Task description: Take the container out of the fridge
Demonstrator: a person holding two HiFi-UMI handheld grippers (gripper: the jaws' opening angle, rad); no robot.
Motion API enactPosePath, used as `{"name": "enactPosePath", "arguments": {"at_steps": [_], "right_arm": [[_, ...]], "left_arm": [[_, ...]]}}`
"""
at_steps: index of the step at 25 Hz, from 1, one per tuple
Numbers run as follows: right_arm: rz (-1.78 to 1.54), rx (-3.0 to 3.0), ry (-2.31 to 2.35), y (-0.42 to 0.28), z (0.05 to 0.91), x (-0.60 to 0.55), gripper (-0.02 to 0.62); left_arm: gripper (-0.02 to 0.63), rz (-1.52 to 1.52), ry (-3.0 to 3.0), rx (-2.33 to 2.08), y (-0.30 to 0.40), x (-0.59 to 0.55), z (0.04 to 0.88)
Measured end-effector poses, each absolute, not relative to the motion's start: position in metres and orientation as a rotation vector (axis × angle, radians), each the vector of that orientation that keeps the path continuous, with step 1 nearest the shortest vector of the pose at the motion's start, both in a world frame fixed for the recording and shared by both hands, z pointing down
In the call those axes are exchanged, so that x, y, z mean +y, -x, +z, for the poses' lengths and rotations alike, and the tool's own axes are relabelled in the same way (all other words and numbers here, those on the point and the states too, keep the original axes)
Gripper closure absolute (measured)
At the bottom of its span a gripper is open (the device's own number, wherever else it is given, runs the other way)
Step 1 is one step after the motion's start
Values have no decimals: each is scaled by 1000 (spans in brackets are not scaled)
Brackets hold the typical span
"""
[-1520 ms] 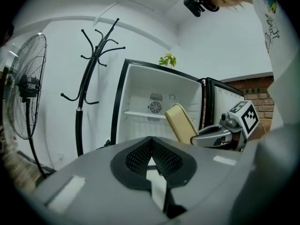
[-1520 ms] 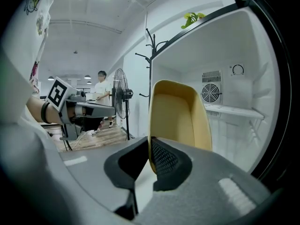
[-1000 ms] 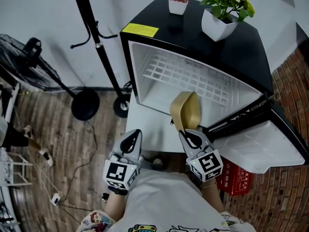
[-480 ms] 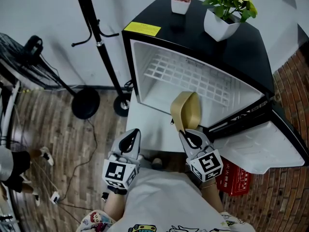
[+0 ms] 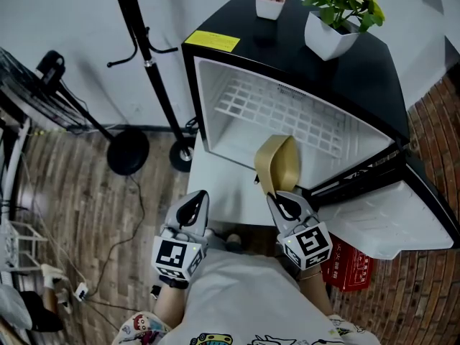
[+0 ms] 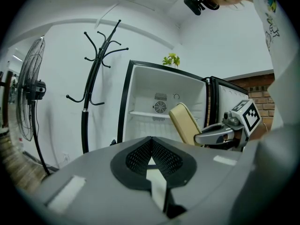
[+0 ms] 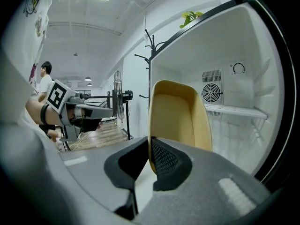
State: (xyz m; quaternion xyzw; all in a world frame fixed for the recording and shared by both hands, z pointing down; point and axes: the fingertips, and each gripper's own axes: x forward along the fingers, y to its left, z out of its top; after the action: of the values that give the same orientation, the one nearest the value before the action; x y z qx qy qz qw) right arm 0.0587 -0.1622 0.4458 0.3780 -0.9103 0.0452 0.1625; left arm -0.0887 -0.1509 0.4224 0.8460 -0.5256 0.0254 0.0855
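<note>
At the open fridge's (image 5: 363, 77) mouth, the right gripper (image 5: 282, 198) is clamped on the tilted tan container's (image 5: 277, 164) rim. The left gripper (image 5: 194, 204) is closed and empty. Print on the fridge's yellow label (image 5: 210, 42) is too small to read.

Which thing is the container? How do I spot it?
Find the black fridge with its door open. At its open front, the right gripper pinches the rim of the container. It is the only tan tub there, standing on edge against the white inside.
</note>
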Motion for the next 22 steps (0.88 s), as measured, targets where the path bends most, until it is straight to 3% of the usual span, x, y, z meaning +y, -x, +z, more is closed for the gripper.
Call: {"name": "enactPosePath", "arguments": {"at_steps": [22], "right_arm": [[147, -2633, -1098, -63, 440, -161, 586]], "left_arm": [[595, 78, -2525, -1575, 86, -150, 424]]}}
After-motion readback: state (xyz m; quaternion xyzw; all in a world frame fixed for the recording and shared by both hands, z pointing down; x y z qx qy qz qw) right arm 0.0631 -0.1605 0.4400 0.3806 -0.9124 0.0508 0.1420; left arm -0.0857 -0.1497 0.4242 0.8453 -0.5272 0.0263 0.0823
